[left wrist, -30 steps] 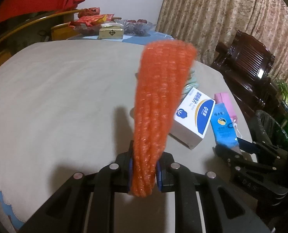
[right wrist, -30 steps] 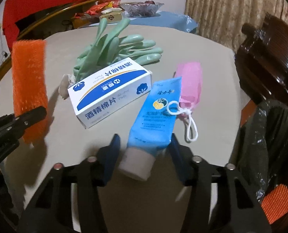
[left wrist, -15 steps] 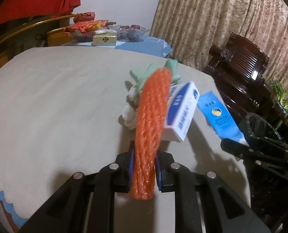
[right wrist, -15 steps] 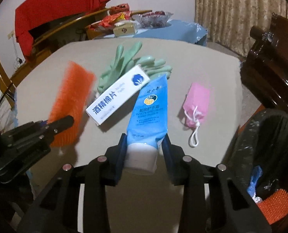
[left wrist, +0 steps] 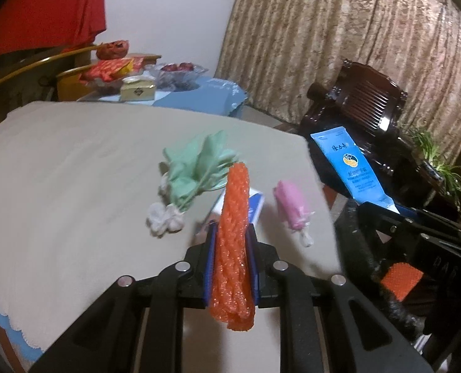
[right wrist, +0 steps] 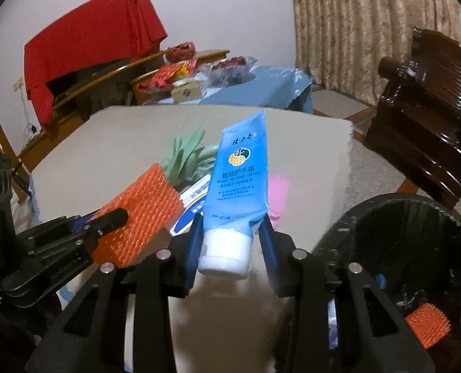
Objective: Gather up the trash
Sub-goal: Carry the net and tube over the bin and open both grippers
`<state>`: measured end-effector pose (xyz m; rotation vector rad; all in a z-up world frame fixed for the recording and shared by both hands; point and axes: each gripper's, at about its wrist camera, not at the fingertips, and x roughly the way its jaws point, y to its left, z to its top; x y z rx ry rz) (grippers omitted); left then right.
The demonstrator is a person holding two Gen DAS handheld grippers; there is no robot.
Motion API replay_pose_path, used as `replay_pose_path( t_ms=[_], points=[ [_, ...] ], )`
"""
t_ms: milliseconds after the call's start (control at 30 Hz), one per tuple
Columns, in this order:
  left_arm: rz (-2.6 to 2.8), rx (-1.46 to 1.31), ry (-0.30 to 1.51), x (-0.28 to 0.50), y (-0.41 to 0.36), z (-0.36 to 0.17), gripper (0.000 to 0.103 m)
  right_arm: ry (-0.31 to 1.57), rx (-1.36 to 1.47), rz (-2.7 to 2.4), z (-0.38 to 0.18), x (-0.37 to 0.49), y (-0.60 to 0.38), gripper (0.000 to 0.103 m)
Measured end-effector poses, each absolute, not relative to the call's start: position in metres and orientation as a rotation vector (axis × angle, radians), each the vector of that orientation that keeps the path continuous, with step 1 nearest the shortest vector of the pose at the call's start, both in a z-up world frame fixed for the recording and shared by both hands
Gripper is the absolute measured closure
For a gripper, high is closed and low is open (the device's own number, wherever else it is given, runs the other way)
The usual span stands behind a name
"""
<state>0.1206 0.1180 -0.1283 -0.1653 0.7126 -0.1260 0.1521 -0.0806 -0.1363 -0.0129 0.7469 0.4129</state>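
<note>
Grippers: two, both black with blue pads.
Left gripper (left wrist: pixel 230 267): clamped tight on the lower end of an orange foam net (left wrist: pixel 233 248); it is lifted clear of the table (left wrist: pixel 75 168) and angled downward, the net sticking up and forward past the fingertips.
Right gripper (right wrist: pixel 230 242): closed on a blue tube (right wrist: pixel 239 180) just above its white cap, which points back at the camera; also raised off the table and tilted down, with the tube's flat end up and away.
Nets: two in sight. One in the left gripper, seen from the right wrist as a broad orange sheet (right wrist: pixel 140 214); a second orange piece lies in the bin.
Tubes: one, held by the right gripper; in the left view (left wrist: pixel 351 168) it hangs in the air beyond the table's right edge.
Gloves: one green bunch (left wrist: pixel 196 168) on the table; I cannot tell how many.
Box: one, white and blue (left wrist: pixel 255 205), on the table, mostly hidden behind the net.
Pouch: one pink (left wrist: pixel 289 211), on the table just right of the box.
Bin: one, black-lined (right wrist: pixel 417 248), beside the table at the right. It holds the second net (right wrist: pixel 427 326) and a bit of blue litter near its left wall.
</note>
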Motion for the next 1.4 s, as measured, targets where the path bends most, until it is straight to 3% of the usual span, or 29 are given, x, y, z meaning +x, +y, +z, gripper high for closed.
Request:
replay_pose_path(
  t_ms=[567,1100,1133,1167,1200,1233,1267,1333,1400],
  points=[
    [-0.372,-0.093,0.637,0.127,-0.002,-0.087,0.085,0.648,0.04,0.222,-0.102,0.115,-0.199,0.068],
    [-0.582,-0.021,0.674,0.144,-0.114,-0.095,0.085,0.691,0.075,0.022,-0.126,0.096,-0.284,0.067],
    [-0.587,-0.023,0.677,0.144,-0.116,-0.096,0.08,0.701,0.073,0.01,-0.129,0.096,-0.288,0.067],
    [-0.597,-0.026,0.686,0.146,-0.12,-0.098,0.066,0.708,0.072,0.003,-0.131,0.096,-0.289,0.065],
    [-0.596,-0.028,0.691,0.147,-0.12,-0.099,0.059,0.714,0.069,-0.009,-0.134,0.095,-0.292,0.062],
    [-0.593,-0.033,0.692,0.147,-0.121,-0.1,0.052,0.713,0.067,-0.018,-0.136,0.093,-0.293,0.051],
    [-0.595,-0.038,0.694,0.146,-0.121,-0.1,0.051,0.708,0.065,-0.03,-0.137,0.092,-0.294,0.04],
    [-0.59,-0.037,0.702,0.146,-0.119,-0.102,0.045,0.7,0.063,-0.039,-0.137,0.091,-0.296,0.034],
    [-0.57,-0.035,0.699,0.144,-0.113,-0.103,0.037,0.691,0.056,-0.056,-0.137,0.088,-0.295,0.019]
  ],
)
